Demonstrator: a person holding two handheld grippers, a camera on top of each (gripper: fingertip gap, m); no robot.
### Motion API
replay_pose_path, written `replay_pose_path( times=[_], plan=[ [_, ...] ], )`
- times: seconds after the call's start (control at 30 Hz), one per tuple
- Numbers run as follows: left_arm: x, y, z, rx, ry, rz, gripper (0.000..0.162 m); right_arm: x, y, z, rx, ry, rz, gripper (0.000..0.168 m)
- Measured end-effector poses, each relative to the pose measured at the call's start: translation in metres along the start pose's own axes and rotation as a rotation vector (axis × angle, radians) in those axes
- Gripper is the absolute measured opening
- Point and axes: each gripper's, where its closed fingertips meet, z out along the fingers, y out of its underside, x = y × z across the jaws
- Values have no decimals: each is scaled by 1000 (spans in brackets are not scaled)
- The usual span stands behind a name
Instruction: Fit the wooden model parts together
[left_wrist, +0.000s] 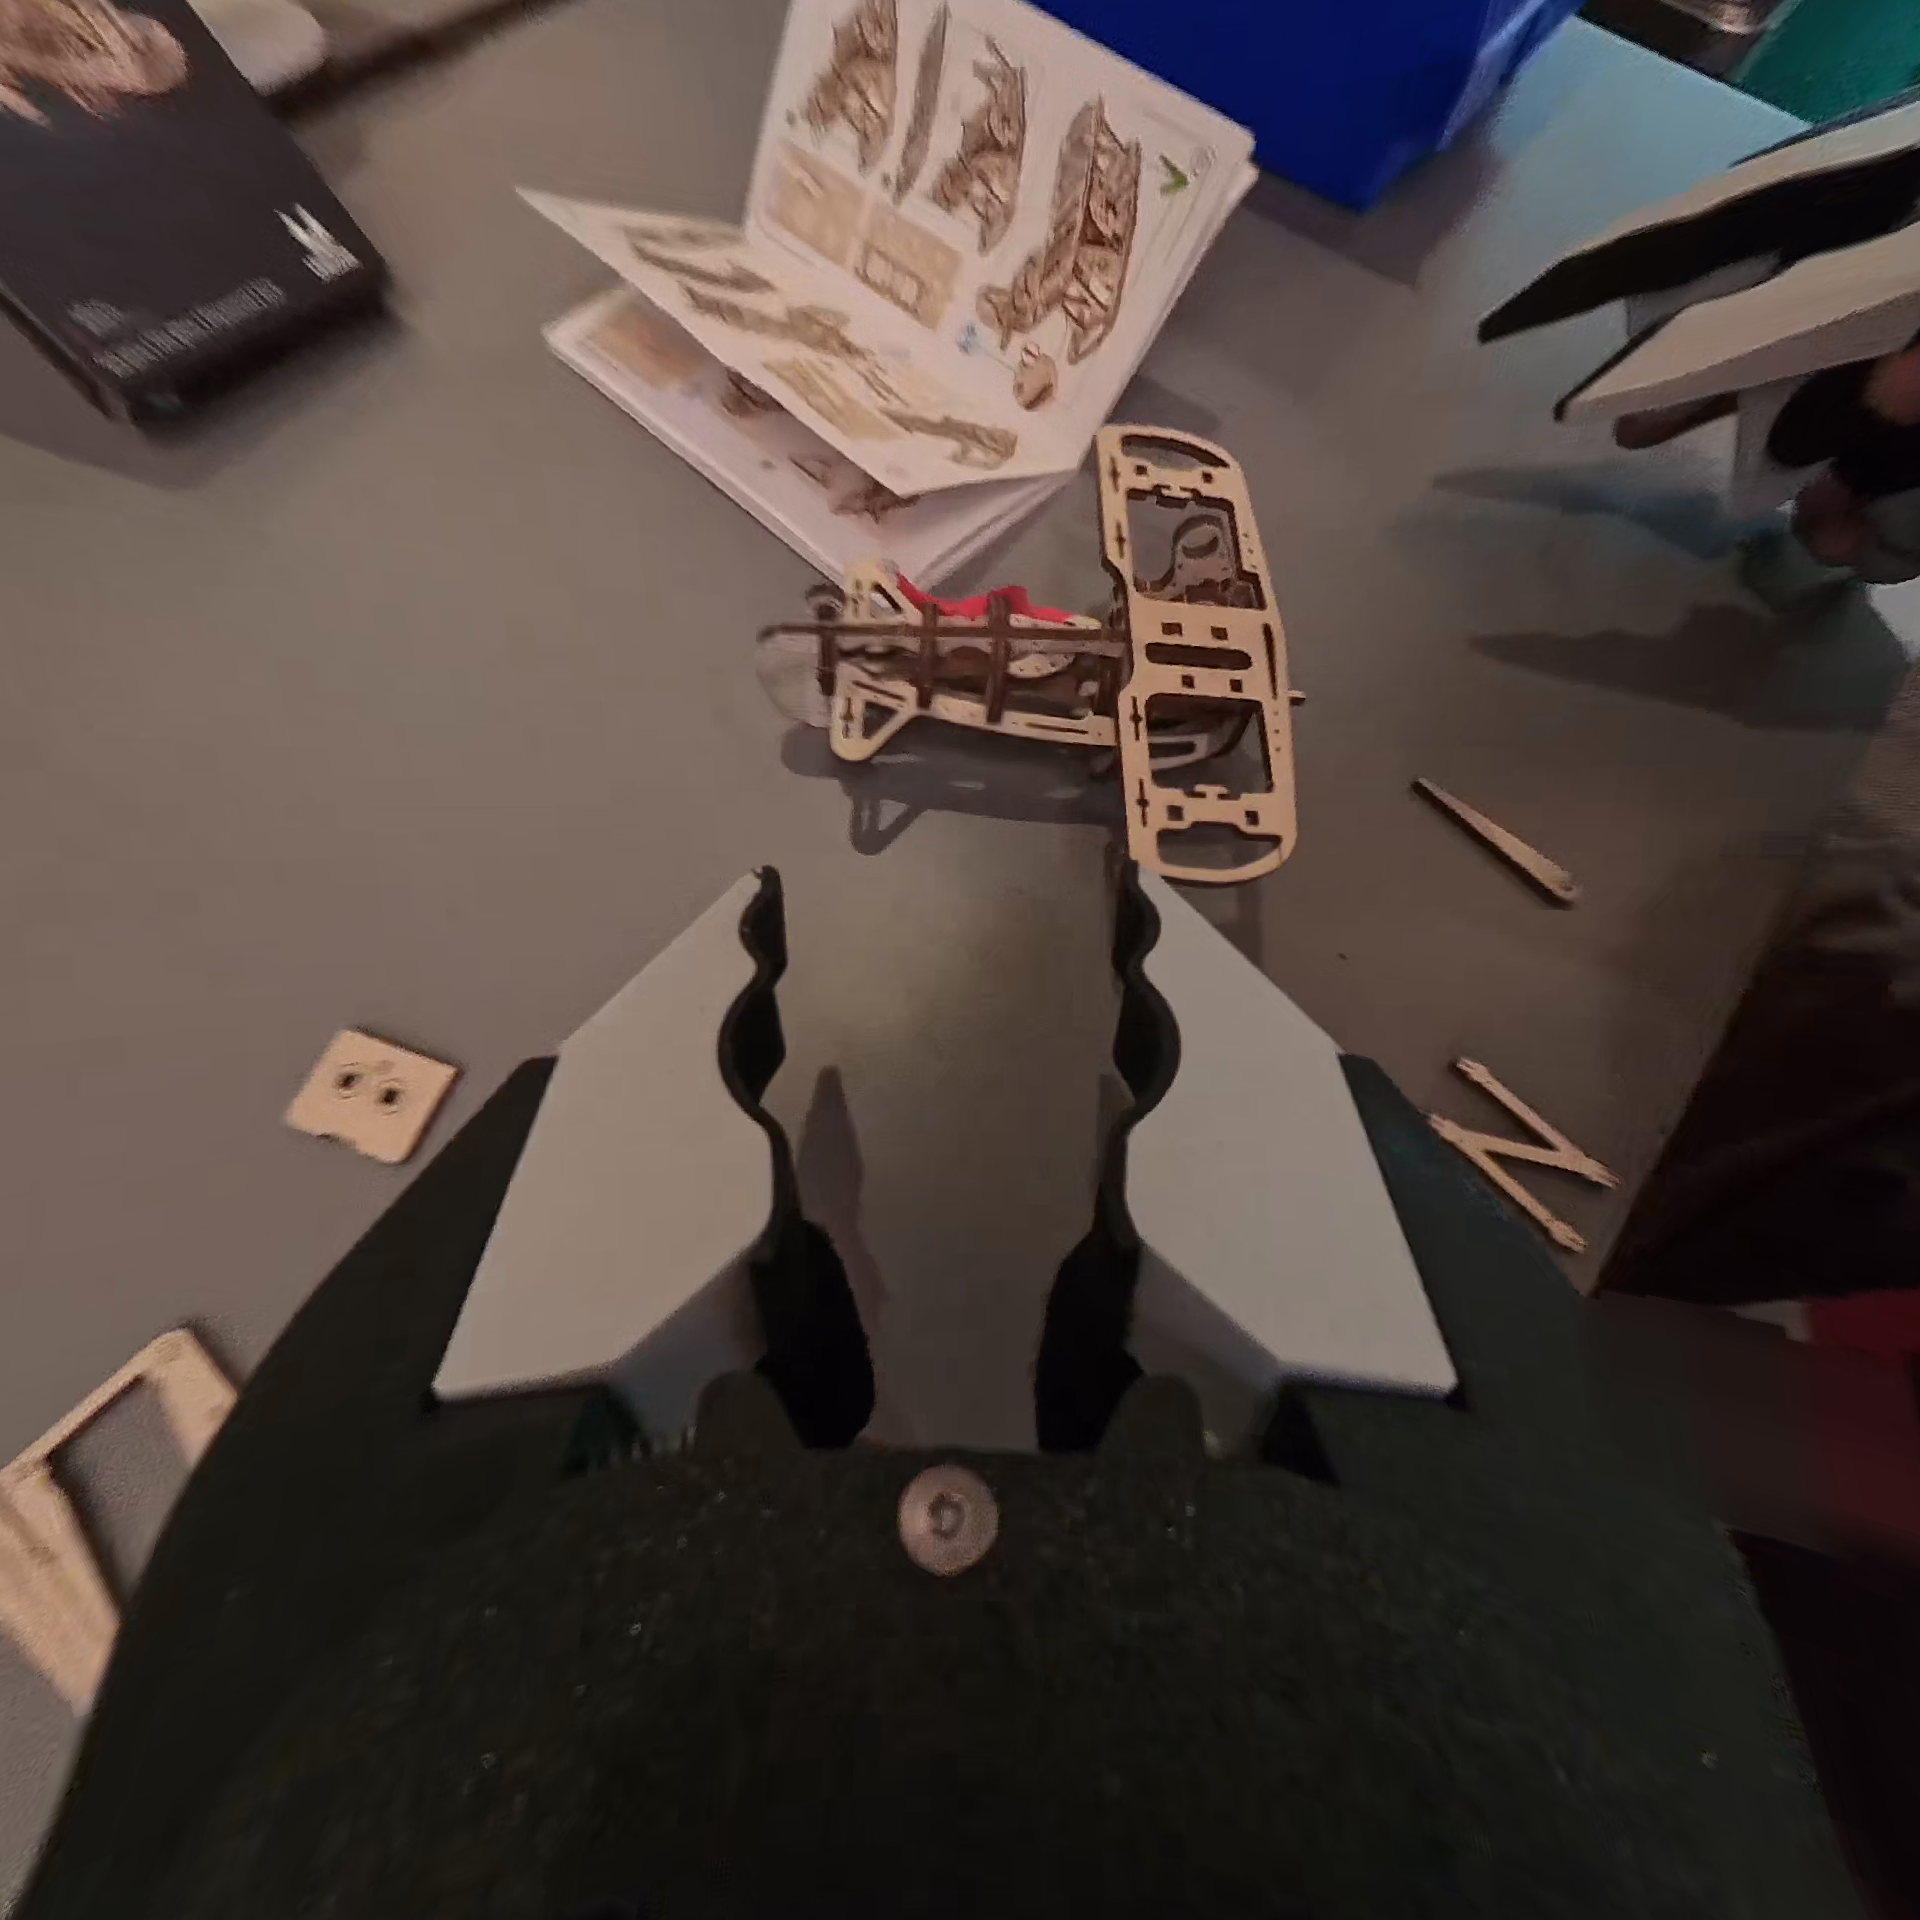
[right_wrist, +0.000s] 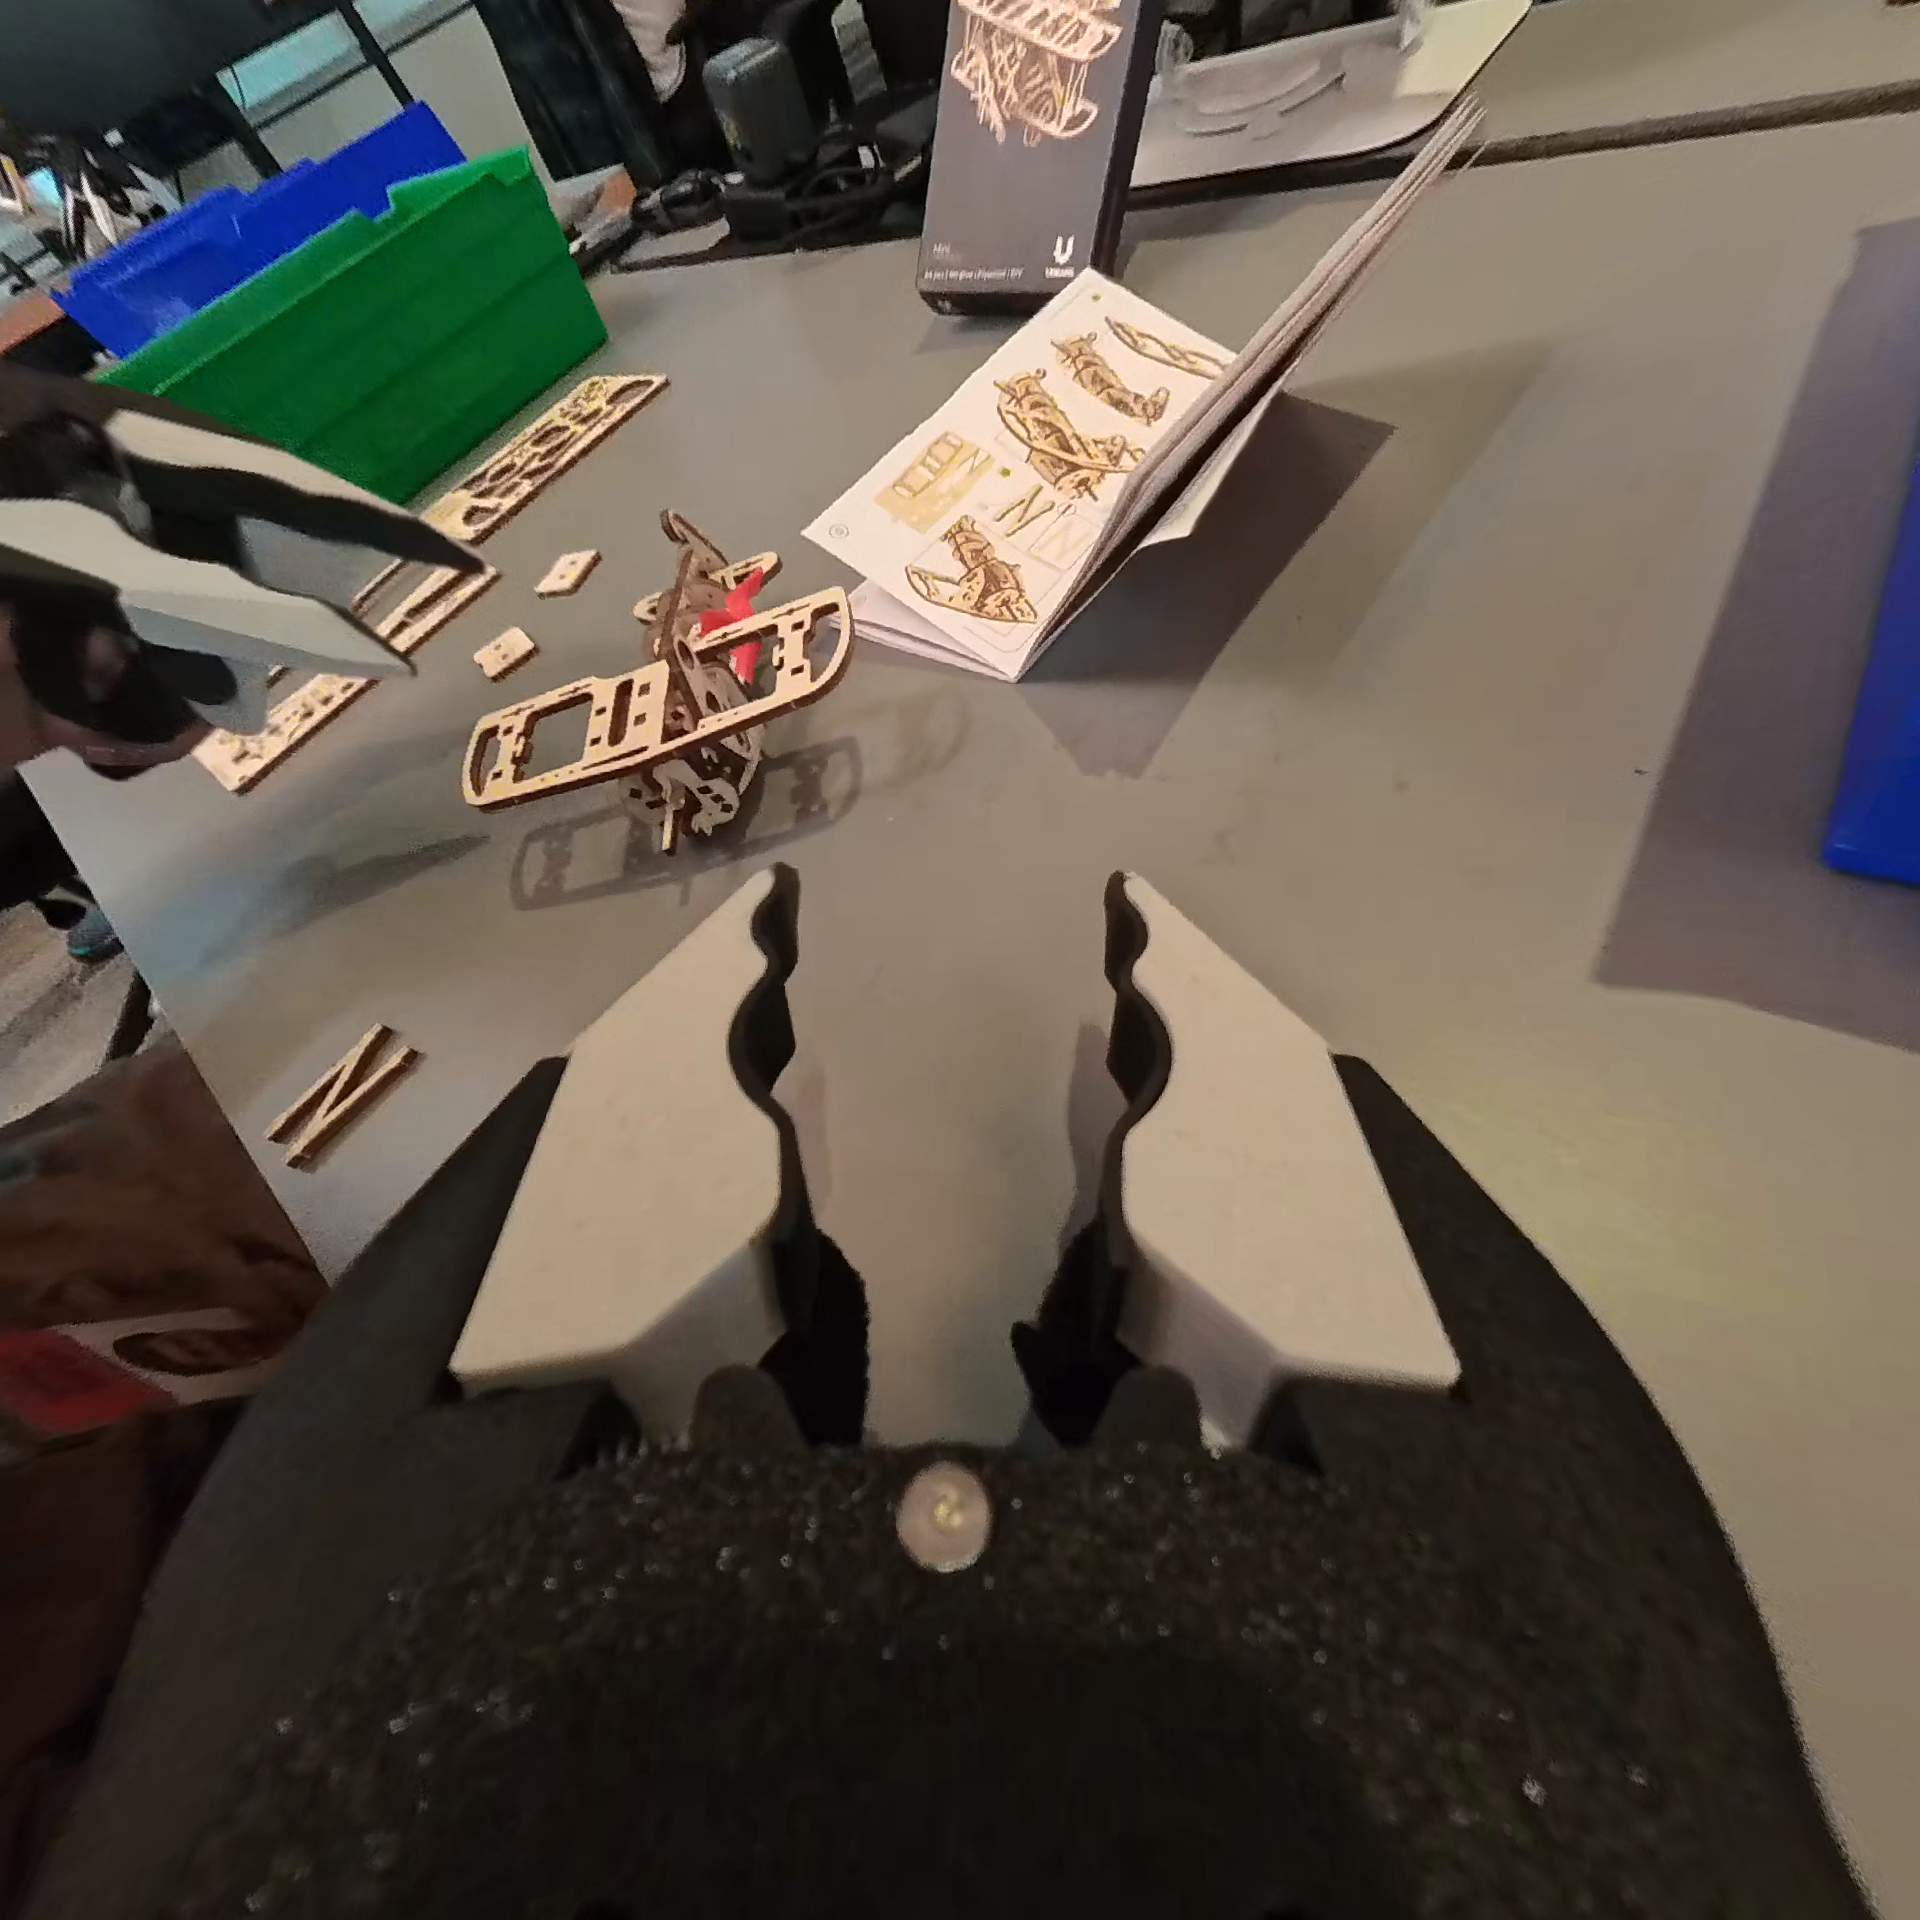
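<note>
Here both grippers, left (left_wrist: 945, 883) and right (right_wrist: 951, 883), hover jaws wide apart, empty, before the wooden plane (left_wrist: 1049, 665).

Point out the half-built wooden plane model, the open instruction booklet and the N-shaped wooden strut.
Half-built wooden plane model (left_wrist: 1195, 665): left wrist view, on its pale wing plate.
Open instruction booklet (right_wrist: 997, 499): right wrist view, on the flat printed page.
N-shaped wooden strut (right_wrist: 338, 1091): right wrist view, on its diagonal bar.

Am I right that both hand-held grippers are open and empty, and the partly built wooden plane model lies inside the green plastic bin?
Not quite. The partly built wooden plane model lies on the grey table, apart from the green plastic bin, as the right wrist view shows. Both the left hand-held gripper and right hand-held gripper are indeed open and empty.
</note>
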Motion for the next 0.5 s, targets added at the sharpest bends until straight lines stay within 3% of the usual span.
replay_pose_path(
  times=[0.1,0.5],
  plan=[
    [-3,0,6,-51,66,-56,60,4,0,-5,1,17,-9,58],
    [-18,2,10,-138,91,-110,57,6,-3,-5,31,-17,51,56]
  ],
)
